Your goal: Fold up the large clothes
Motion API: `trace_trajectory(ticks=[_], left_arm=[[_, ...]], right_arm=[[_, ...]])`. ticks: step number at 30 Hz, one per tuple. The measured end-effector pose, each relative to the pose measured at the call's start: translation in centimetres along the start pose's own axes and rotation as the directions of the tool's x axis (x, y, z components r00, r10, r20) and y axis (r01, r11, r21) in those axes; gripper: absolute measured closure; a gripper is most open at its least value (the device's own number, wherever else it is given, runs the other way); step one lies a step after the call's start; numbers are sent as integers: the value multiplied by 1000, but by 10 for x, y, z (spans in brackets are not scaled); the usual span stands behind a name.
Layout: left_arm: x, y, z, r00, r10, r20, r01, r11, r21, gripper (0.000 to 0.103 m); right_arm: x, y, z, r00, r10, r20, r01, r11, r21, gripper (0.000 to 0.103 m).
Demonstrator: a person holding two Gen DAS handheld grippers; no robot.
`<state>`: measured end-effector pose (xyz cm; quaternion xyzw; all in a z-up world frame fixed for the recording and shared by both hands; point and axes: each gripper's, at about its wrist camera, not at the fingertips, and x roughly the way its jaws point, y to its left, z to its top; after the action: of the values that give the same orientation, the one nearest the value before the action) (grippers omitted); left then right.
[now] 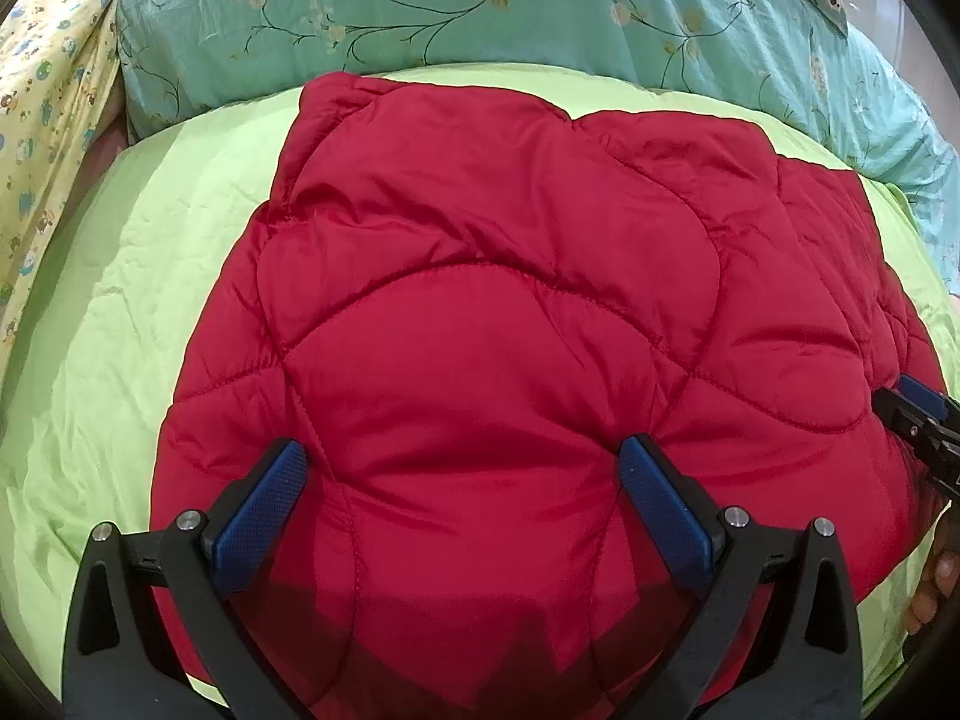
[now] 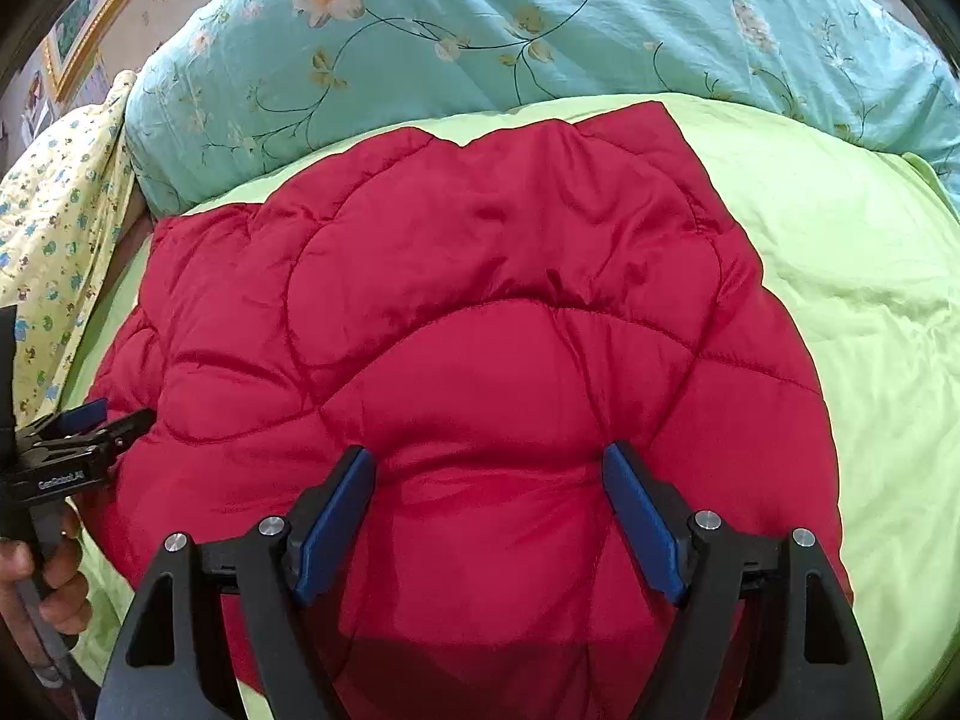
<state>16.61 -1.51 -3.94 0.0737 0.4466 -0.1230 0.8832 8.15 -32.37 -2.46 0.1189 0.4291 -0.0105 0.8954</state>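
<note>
A red quilted puffy jacket point(image 1: 480, 300) lies folded into a rough rectangle on a light green bed sheet point(image 1: 120, 300). It also shows in the right wrist view point(image 2: 480, 312). My left gripper point(image 1: 462, 462) is open, its blue pads point(image 1: 264, 510) spread wide over the jacket's near edge, pressing on the fabric. My right gripper point(image 2: 489, 468) is open too, its pads point(image 2: 639, 516) spread over the near edge further right. Each gripper shows at the side of the other's view: the right gripper point(image 1: 918, 414) and the left gripper point(image 2: 90, 426).
A teal floral duvet point(image 2: 510, 30) is bunched along the far side of the bed. A yellow patterned cloth point(image 1: 48, 120) hangs at the far left. Green sheet point(image 2: 870, 300) shows on both sides of the jacket.
</note>
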Motion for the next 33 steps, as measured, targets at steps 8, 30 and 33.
trace_trajectory(ticks=[8, 30, 33], left_arm=[[-40, 4, -21, 999, 13, 32, -13, 1000, -15, 0], [-117, -14, -105, 996, 85, 34, -88, 992, 93, 0], [-136, -15, -95, 996, 69, 57, -74, 993, 96, 0]], right_arm=[[-47, 10, -8, 999, 51, 18, -51, 998, -33, 22], [-109, 35, -93, 986, 102, -131, -119, 985, -128, 18], [-125, 40, -83, 988, 107, -109, -122, 982, -143, 18]])
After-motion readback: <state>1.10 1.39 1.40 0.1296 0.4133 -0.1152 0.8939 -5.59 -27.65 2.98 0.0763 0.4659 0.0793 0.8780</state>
